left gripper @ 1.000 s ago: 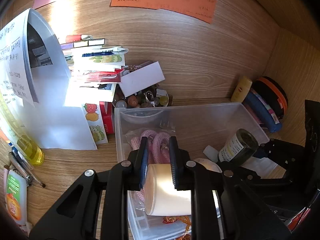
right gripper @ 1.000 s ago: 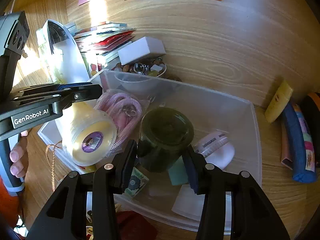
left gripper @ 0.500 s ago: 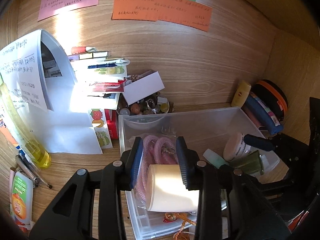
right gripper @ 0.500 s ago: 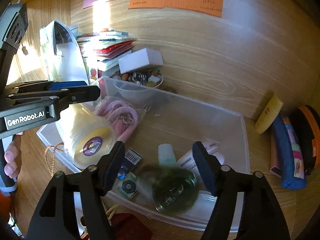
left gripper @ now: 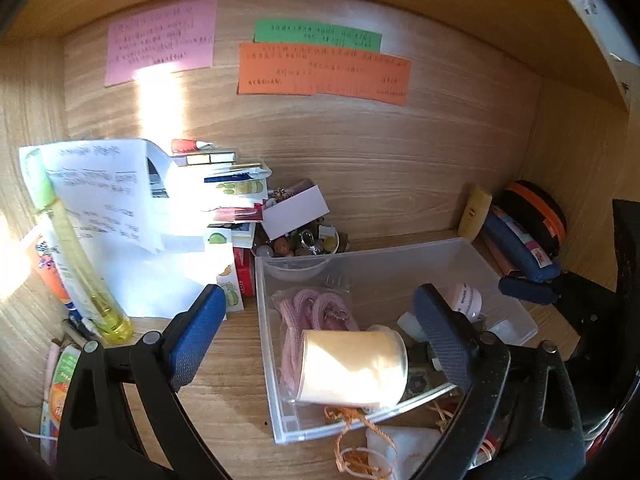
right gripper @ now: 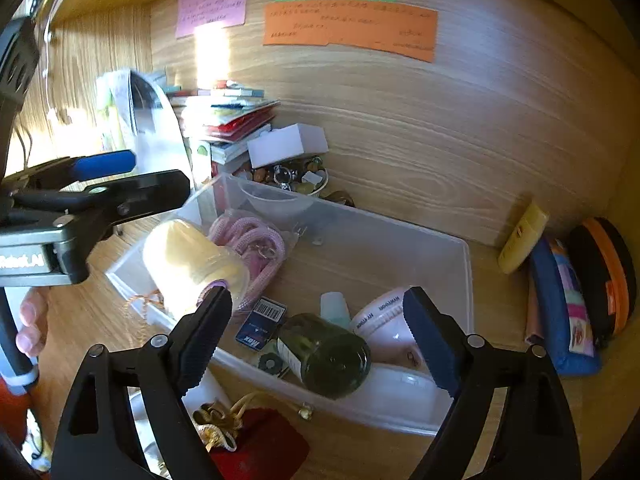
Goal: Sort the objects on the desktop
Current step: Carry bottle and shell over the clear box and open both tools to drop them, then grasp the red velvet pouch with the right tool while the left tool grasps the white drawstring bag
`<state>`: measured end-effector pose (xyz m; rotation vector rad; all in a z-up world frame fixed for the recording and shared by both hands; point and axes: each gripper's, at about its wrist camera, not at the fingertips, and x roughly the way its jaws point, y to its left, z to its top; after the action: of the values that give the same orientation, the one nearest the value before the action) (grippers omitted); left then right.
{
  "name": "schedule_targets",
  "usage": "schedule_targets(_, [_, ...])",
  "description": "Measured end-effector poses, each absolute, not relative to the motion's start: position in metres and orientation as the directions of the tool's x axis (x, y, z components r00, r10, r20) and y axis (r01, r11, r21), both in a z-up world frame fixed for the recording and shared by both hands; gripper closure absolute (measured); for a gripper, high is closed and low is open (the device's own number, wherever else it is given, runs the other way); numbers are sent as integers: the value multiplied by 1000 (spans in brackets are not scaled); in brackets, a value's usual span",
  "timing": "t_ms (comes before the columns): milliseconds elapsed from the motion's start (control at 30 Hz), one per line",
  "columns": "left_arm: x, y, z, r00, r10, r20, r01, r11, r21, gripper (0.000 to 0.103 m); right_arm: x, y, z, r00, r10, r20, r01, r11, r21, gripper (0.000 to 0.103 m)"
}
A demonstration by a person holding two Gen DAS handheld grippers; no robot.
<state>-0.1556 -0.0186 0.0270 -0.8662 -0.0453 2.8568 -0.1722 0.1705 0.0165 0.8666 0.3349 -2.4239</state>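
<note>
Left gripper (left gripper: pixel 316 328) fingers are spread wide, nothing gripped; the cream tape roll (left gripper: pixel 352 366) is seen below and between them, lying on its side at the near-left end of the clear bin (left gripper: pixel 400 252), against the pink cord (left gripper: pixel 316 312). Right gripper (right gripper: pixel 318 334) fingers are also released and spread; the dark green jar (right gripper: pixel 328 354) is seen lying on its side at the bin's near wall, beside a white tube (right gripper: pixel 380 316) and a barcode card (right gripper: pixel 260 322). A bead bowl (left gripper: pixel 304 242) and book stack (left gripper: pixel 224 188) are placed beyond the bin's far-left corner. A blue pouch (right gripper: pixel 560 308) is laid on the counter (left gripper: pixel 224 380), right of the bin.
</note>
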Motion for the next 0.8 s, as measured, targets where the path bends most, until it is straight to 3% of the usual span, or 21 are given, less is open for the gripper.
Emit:
schedule_targets(133, [-140, -20, 29, -822, 146, -551, -138, -989, -56, 4, -163, 186, 23, -657, -416, -629, 547, -837, -18, 16])
schedule_targets(333, [-115, -25, 20, -808, 125, -576, -131, -991, -31, 4, -150, 217, 27, -671, -413, -616, 497, -867, 41, 5])
schedule_targets(567, [-89, -24, 0, -763, 135, -632, -148, -988, -33, 4, -140, 248, 24, -666, -426, -612, 456, -882, 118, 5])
schedule_targets(800, [-59, -28, -29, -721, 88, -687, -123, -992, 2, 4, -121, 250, 7, -643, -426, -636, 478, -873, 102, 5])
